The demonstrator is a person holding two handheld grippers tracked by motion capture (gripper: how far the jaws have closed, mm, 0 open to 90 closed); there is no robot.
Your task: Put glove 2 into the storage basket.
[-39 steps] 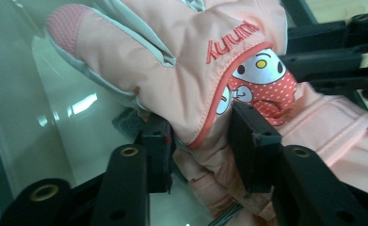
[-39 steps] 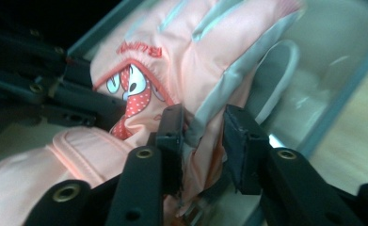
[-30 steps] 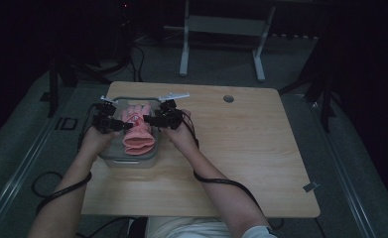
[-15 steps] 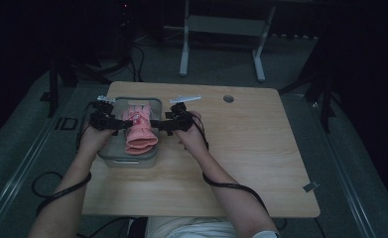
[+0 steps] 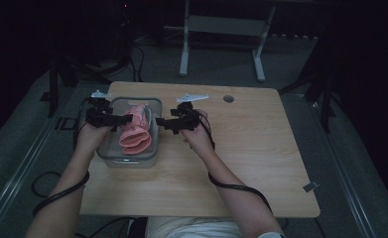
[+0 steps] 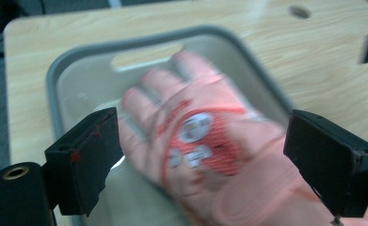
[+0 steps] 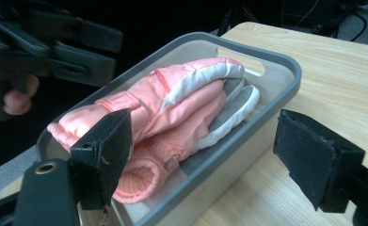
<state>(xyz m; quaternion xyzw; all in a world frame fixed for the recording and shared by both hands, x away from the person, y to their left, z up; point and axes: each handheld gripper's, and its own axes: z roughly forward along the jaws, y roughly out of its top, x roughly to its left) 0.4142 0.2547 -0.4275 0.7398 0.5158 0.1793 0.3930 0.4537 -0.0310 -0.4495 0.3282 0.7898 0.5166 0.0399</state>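
Nearest the person, both forearms reach forward over the pale wooden tabletop [image 5: 241, 163]. The left tongs [image 5: 124, 119] hang over the near left edge of the grey rectangular plastic bin [image 5: 154, 144]; their jaws have just been opening and stand wide, the glove below them but not pinched. The right tongs [image 5: 161, 123] sit just beside the bin's right wall, jaws likewise just opened wide and holding nothing.

In the bin lie the pink and white padded winter gloves [image 7: 172, 103], one stacked on the other, cuffs toward the person (the left gripper view is blurred, so the top glove's printing is unreadable). Judging by this, the gloves are placed and released; what seems left is drawing both hands clear.

Farther off, a dark round hole [image 5: 228, 98] marks the tabletop's far edge.
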